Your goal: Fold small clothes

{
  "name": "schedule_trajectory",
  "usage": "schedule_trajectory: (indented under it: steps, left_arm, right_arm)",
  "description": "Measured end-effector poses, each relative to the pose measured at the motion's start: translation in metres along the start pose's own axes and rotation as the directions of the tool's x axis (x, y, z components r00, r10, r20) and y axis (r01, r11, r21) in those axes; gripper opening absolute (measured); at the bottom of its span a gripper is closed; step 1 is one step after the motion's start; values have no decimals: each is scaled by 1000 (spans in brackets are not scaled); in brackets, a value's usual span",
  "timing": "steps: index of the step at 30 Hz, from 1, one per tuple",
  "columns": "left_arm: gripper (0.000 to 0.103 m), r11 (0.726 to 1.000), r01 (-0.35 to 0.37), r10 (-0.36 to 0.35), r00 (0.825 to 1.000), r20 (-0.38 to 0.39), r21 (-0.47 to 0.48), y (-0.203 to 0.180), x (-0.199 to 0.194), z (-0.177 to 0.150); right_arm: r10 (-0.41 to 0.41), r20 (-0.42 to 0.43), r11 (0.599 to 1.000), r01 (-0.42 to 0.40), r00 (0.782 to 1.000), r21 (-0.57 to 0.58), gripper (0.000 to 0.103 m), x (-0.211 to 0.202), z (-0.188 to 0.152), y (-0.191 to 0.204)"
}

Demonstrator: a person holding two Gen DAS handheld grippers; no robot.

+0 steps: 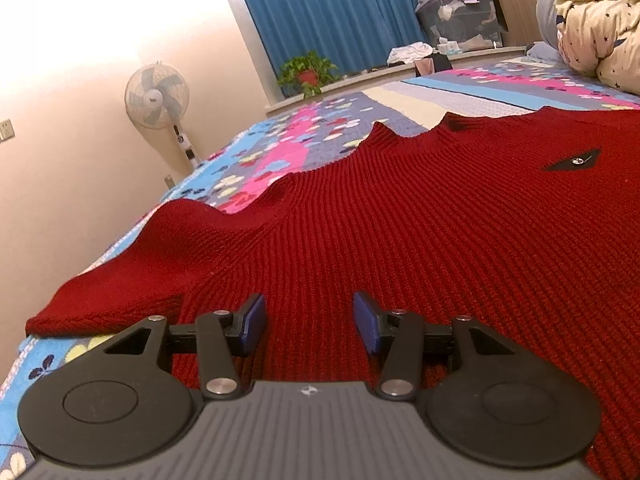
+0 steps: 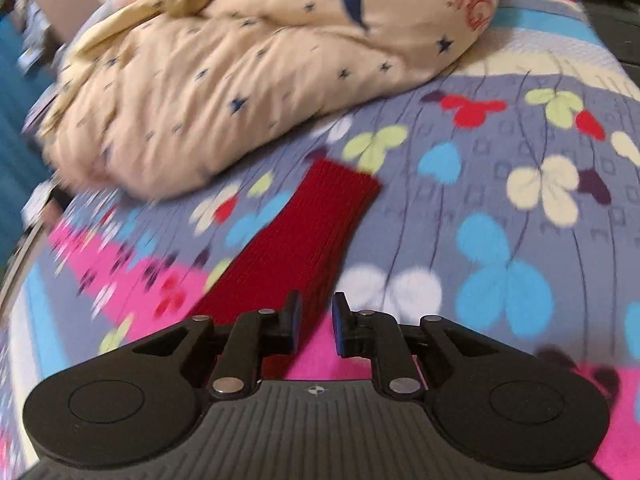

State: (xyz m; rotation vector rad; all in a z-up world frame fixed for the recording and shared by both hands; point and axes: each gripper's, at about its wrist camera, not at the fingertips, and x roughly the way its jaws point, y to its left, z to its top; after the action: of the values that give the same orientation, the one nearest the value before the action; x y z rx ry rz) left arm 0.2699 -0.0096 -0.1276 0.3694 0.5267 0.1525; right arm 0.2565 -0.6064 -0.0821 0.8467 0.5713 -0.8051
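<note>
A red ribbed knit sweater (image 1: 420,216) lies flat on the flowered bed cover, with a small black patch on its chest and one sleeve (image 1: 120,292) stretched out to the left. My left gripper (image 1: 310,314) hovers low over the sweater's near edge, its blue pads wide apart and nothing between them. In the right wrist view the other red sleeve (image 2: 320,220) lies straight on the cover, its cuff pointing away from me. My right gripper (image 2: 318,310) sits just above the sleeve's near part. Its jaws stand a narrow gap apart and pinch no cloth. That view is motion-blurred.
A bunched cream quilt with dark stars (image 2: 240,80) lies on the bed beyond the sleeve and shows at the far right (image 1: 596,36) in the left wrist view. A standing fan (image 1: 158,98), blue curtains (image 1: 332,12), a potted plant (image 1: 308,72) and storage boxes (image 1: 460,12) stand past the bed.
</note>
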Motion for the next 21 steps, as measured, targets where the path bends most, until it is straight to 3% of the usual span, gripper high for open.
schedule_trajectory:
  steps: [5,8,10,14,17,21]
  left_arm:
    - [55,999,27,-23,996,-92,41,3,-5,14]
    - [56,996,84,-76,982,-175,38,16,-18,24]
    - [60,991,136,-136,964,-227,-15,34,-31,29]
    - [68,973,193,-220,943,-249,-125,77,-72,24]
    - [69,968,201,-235,939,-251,-152,103,-103,12]
    - [69,961,150,-216,933,-288,-234,133,-121,-7]
  right_arm:
    - [181,-42,969,-185,983,-164,34,-67,-22,15]
    - [247,-86,913,-262,965,-313,46,-109,-43,21]
    - [275,-124,862,-302,953,-407,49,-134,-60,21]
    - [283,-216,772,-355,935,-527,53,-174,-94,9]
    - [264,-263,743,-369,928,-558,53,-194,-114,-6]
    - [232,-306,720,-374,924,-584,56,-206,-134,-21]
